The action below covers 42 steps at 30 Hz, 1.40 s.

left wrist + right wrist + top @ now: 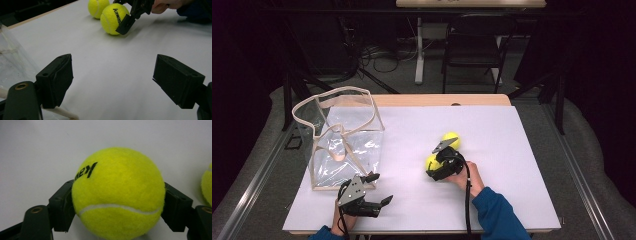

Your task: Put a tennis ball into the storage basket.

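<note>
Right tongs (435,169) pinching a yellow tennis ball (117,195) at mid-surface, a jaw pressed on each side; second ball (451,139) just beyond it, farther away; left tongs (379,190) spread wide, holding nothing, at near left over the white surface (512,150); clear bag (342,140) with cream trim stands at far left.

Tennis ball (113,18) black print reads "kawas", rest hidden

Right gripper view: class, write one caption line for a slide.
Right gripper jaws clamp a yellow tennis ball above the white table.
</note>
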### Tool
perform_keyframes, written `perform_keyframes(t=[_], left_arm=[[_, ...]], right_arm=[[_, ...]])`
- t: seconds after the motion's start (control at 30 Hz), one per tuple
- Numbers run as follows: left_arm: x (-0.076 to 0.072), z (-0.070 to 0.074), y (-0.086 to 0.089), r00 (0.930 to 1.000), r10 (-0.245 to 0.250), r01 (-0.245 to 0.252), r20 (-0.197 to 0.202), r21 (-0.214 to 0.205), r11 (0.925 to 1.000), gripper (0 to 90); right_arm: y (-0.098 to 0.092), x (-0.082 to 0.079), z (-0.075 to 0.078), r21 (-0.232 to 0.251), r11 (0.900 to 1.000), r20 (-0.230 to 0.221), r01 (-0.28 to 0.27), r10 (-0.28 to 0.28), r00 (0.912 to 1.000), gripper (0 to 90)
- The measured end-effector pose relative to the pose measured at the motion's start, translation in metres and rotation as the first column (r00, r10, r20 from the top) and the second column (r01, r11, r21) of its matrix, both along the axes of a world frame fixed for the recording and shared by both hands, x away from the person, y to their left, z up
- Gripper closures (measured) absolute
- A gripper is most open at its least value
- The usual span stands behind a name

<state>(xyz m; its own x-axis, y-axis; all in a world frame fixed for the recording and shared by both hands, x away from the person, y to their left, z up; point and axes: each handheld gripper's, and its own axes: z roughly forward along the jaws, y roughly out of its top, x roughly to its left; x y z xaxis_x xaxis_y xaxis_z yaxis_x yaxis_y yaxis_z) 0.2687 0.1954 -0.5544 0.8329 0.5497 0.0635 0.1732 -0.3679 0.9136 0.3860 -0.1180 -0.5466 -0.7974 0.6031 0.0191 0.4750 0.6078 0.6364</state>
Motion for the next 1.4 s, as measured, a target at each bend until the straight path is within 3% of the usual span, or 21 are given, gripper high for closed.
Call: perform_keyframes(t=[0.27, 1.4], left_arm=[[0.0, 0.0, 0.0, 1.0, 0.002, -0.002, -0.001, 0.0, 1.0, 16.0], [0.0, 0.0, 0.0, 1.0, 0.004, -0.004, -0.001, 0.003, 1.0, 15.9]], right_arm=[[0.0, 0.0, 0.002, -0.004, 1.0, 0.0, -0.002, 0.002, 1.0, 25.5], [0.003, -0.011, 0.034, -0.001, 0.9998, 0.084, -0.019, 0.019, 0.9963, 25.5]])
